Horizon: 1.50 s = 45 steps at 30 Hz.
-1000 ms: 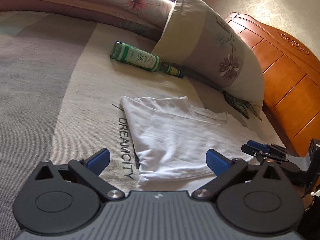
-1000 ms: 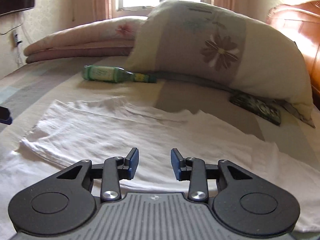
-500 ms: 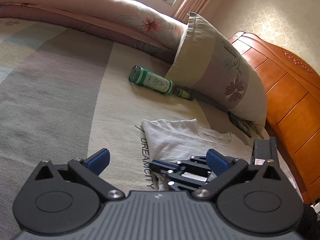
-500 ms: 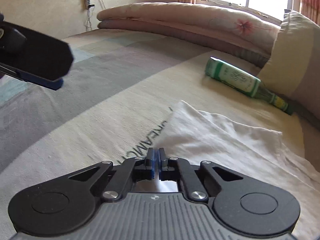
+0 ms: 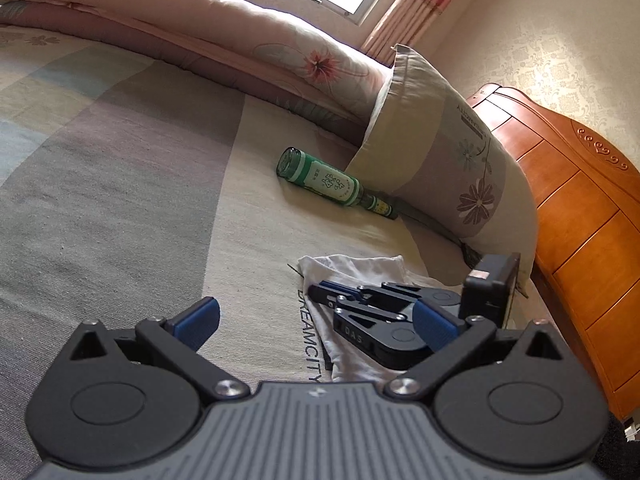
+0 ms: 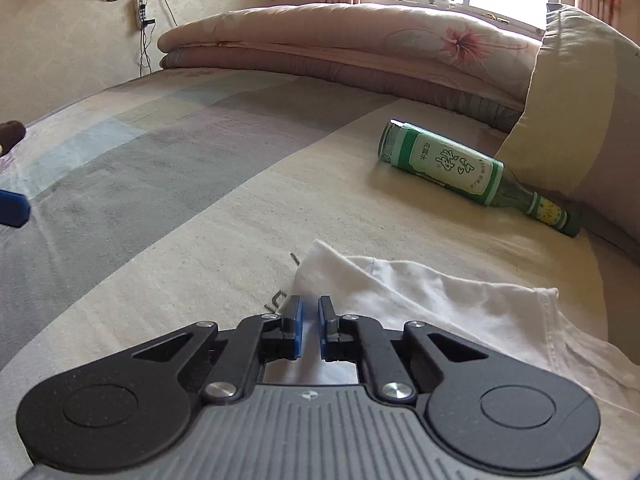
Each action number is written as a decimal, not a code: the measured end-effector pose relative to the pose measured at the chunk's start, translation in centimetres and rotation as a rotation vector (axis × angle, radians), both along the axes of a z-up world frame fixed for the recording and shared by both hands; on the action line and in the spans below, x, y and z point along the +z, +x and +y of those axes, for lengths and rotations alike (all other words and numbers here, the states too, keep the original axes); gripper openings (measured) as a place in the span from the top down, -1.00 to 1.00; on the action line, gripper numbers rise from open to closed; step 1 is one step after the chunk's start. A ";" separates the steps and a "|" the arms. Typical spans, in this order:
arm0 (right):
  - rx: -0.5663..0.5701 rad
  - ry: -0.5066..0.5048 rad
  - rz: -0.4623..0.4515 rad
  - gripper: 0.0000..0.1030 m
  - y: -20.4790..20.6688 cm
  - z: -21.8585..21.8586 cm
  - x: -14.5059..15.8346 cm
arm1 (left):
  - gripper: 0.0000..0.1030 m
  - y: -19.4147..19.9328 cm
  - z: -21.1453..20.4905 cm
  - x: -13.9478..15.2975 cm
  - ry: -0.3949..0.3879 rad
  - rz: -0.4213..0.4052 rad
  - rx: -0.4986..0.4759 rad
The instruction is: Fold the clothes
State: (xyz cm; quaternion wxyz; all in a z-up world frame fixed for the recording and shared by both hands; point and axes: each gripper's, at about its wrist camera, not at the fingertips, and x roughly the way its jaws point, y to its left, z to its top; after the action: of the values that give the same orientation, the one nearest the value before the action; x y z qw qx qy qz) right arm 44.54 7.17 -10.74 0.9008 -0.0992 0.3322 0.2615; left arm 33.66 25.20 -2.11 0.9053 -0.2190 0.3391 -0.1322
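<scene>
A white T-shirt (image 5: 352,266) lies folded on the striped bed sheet (image 5: 120,200), beside the printed word DREAMCITY. My left gripper (image 5: 316,316) hovers wide open above the shirt's near-left edge and holds nothing. My right gripper (image 5: 320,290) reaches in from the right, low over the shirt's left corner. In the right wrist view the right gripper (image 6: 310,320) has a narrow gap between its blue pads, with the shirt (image 6: 440,300) showing white in and beyond that gap. A blue fingertip (image 6: 12,208) of the left gripper shows at the left edge.
A green glass bottle (image 5: 328,180) lies on its side against a flowered pillow (image 5: 448,160) beyond the shirt. A folded pink quilt (image 5: 200,20) runs along the far edge of the bed. An orange wooden headboard (image 5: 580,220) stands to the right.
The right gripper swung left across the shirt to its left corner, went shut there, and its pads have now parted slightly. The left gripper drew back and stayed wide open.
</scene>
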 end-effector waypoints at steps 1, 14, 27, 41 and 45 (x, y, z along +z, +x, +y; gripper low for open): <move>-0.006 0.005 -0.001 0.76 0.0 -0.2 0.2 | -0.98 0.1 0.0 0.0 0.002 0.001 -0.001; -0.197 -0.106 -0.076 -0.28 -8.5 -15.1 2.3 | -0.98 0.8 -4.7 -0.7 0.080 -0.004 -0.097; -0.402 0.314 0.092 -0.92 -9.9 -24.9 -1.5 | -0.98 0.6 -7.5 -1.8 0.184 -0.062 -0.040; -0.286 0.146 0.081 -1.00 -10.5 -23.7 -1.6 | -0.98 14.7 -10.5 -5.9 -0.043 0.238 -0.069; -0.289 0.149 0.087 -1.00 -10.4 -23.7 -1.6 | -0.97 15.3 -8.2 -6.4 -0.097 0.177 0.037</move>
State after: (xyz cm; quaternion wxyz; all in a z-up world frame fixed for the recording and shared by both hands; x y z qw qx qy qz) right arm 34.11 -16.49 -12.31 0.9187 0.0278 0.3613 0.1572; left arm 48.93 16.99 -8.47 0.8625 -0.2797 0.4066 -0.1118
